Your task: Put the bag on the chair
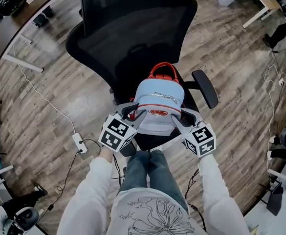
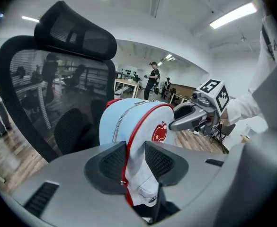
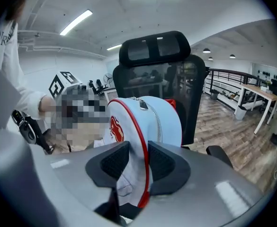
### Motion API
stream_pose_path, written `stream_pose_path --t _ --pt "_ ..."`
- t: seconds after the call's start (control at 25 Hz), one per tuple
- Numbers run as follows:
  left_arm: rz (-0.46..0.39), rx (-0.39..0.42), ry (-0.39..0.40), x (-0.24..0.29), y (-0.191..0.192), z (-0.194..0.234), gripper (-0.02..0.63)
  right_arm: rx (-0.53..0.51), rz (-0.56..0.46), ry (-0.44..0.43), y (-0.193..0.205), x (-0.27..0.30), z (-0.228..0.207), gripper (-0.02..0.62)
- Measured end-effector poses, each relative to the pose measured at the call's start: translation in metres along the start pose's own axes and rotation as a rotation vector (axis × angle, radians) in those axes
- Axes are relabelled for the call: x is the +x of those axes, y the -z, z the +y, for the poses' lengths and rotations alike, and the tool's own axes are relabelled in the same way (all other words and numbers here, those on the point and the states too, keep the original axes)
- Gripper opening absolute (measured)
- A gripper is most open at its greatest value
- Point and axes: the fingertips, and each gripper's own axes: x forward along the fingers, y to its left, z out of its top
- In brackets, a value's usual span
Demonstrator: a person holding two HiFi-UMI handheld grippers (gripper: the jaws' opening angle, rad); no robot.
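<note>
Wood floor [image 1: 231, 72] lies all round. Nearest, the left gripper [image 1: 134, 115] and right gripper [image 1: 178, 117] each clamp a side edge of the bag [image 1: 158, 102], upright low over the chair [image 1: 133, 33] seat. Placement looks nearly done: settle it, then let go.

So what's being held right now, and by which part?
The light blue bag, held by both: left gripper pinches its red-piped side edge, right gripper the opposite side edge.
</note>
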Motion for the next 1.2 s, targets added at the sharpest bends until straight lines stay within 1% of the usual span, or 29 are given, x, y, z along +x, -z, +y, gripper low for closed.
stream_pose_path --t 0.24,0.52,0.72,0.96,1.04,1.2 --pt "0.049 0.018 -0.044 0.020 0.022 0.006 0.130 0.014 0.053 0.019 0.027 0.020 -0.007 0.132" --pt "0.107 0.044 -0.051 0.047 0.042 0.004 0.129 -0.025 0.117 0.043 0.055 0.036 -0.020 0.132" --pt "0.149 0.009 -0.086 0.062 0.065 0.000 0.129 -0.032 0.178 0.069 0.085 0.048 -0.024 0.132" --pt "0.208 -0.022 -0.063 0.072 0.093 -0.001 0.129 -0.027 0.227 0.079 0.108 0.059 -0.021 0.135" --pt "0.200 -0.039 -0.058 0.072 0.096 -0.002 0.129 -0.018 0.226 0.082 0.111 0.060 -0.020 0.137" --pt "0.175 -0.056 -0.044 0.074 0.096 -0.007 0.130 0.035 0.233 0.092 0.119 0.058 -0.025 0.147"
